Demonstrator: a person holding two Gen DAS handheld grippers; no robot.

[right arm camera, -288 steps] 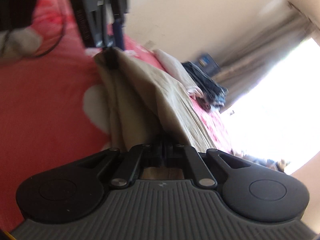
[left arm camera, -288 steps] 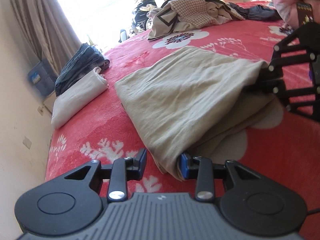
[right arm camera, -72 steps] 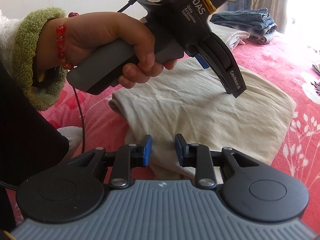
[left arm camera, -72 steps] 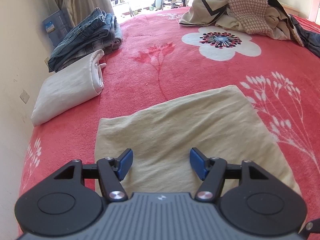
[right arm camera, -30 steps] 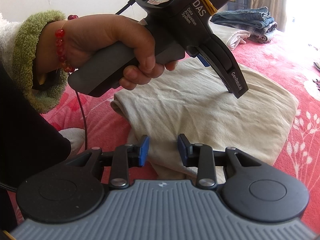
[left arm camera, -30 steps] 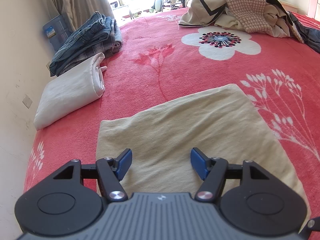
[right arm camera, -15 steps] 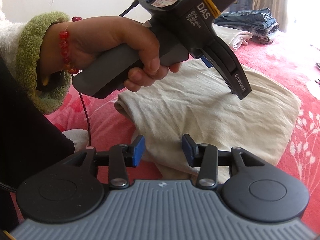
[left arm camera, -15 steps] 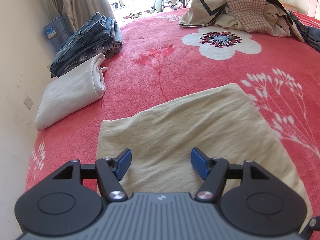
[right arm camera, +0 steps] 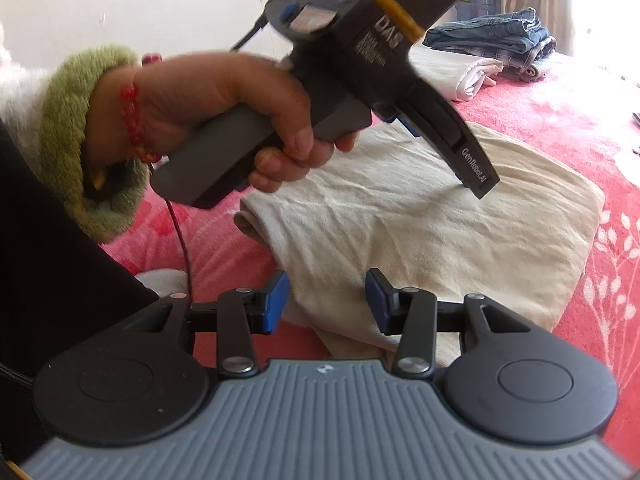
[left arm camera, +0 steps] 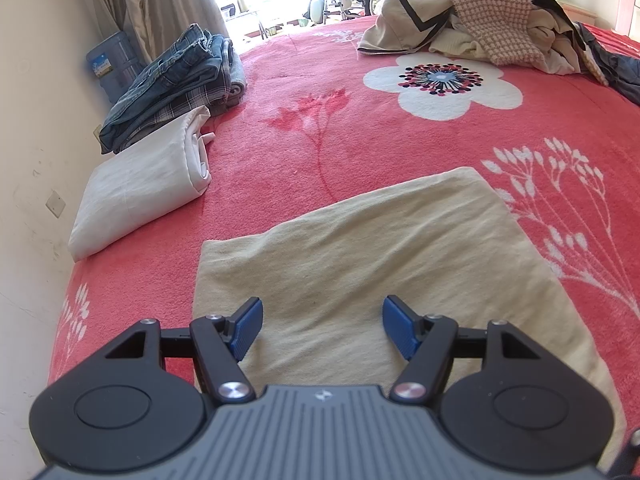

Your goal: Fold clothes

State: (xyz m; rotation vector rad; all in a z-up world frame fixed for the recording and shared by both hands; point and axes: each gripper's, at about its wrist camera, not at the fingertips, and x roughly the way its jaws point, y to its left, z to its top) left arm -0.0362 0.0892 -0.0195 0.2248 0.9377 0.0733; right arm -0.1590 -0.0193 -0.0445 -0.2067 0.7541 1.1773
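The folded beige cloth (left arm camera: pixel 372 256) lies flat on the red flowered bed (left arm camera: pixel 360 128), right under both tools. The left hand-held gripper (left arm camera: pixel 322 330) hovers over its near edge, blue pads spread wide, holding nothing. The right hand-held gripper (right arm camera: pixel 327 303) sits at the cloth's corner, fingers apart too and empty. From the right wrist view, a hand (right arm camera: pixel 224 120) in a green cuff (right arm camera: pixel 76 140) with a red bead bracelet (right arm camera: pixel 134 120) grips the other tool and blocks much of the far side. Along the wall, a folded white cloth (left arm camera: pixel 140 188) touches a stack of jeans (left arm camera: pixel 172 80), well apart from the beige one. A heap of unfolded clothes (left arm camera: pixel 480 16) waits at the far end, and a curtain (left arm camera: pixel 148 12) hangs beside a bright window.
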